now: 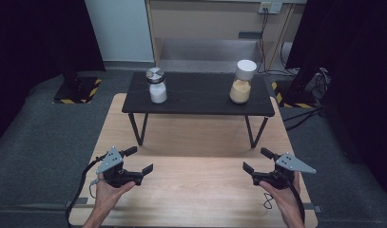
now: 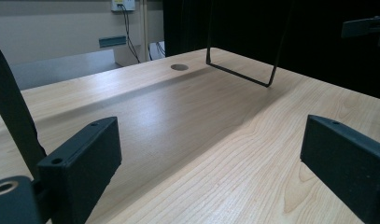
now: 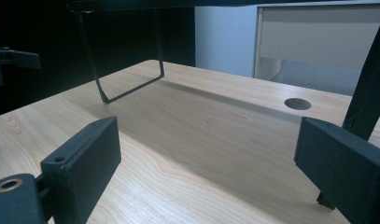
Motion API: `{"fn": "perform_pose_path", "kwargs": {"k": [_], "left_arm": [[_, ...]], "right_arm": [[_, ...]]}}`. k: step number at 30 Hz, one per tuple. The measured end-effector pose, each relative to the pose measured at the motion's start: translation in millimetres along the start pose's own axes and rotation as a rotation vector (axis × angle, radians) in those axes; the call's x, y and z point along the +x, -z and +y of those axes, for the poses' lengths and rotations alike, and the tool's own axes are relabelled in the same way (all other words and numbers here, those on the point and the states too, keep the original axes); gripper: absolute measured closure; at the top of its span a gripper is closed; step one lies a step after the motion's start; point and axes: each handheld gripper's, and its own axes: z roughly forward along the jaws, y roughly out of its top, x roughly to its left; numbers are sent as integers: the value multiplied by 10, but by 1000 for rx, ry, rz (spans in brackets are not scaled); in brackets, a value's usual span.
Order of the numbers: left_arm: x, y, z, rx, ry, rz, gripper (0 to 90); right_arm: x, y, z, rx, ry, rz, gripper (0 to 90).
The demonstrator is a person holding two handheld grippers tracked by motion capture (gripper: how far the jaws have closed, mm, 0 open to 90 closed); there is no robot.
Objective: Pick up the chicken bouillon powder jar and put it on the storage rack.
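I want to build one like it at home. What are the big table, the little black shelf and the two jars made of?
The big table looks like pale wood or wood-look laminate: grain lines, smooth matt top. The little black shelf has a dark matt board, maybe painted wood, on thin bent metal-looking legs. The left jar seems clear glass or plastic with white filling and a shiny metal-looking lid; the right jar holds yellowish filling under a white lid.

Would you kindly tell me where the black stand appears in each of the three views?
High view: stand across the middle, on the table.
Left gripper view: left leg thick along the left edge; right leg a thin loop, top centre.
Right gripper view: right leg thick at the right edge; left leg a thin loop, upper left.
Shared landmark: the light wooden table under the legs.
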Motion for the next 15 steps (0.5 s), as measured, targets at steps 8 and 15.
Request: {"fn": "perform_pose_path", "kwargs": {"k": [8,15], "left_arm": [[0,22,0,-7,-1,1,41],[-16,6,-15,3,1,7,42]], "right_arm": [[19,-25,1,7,3,3,73],[18,-23,0,4,1,3,74]]}}
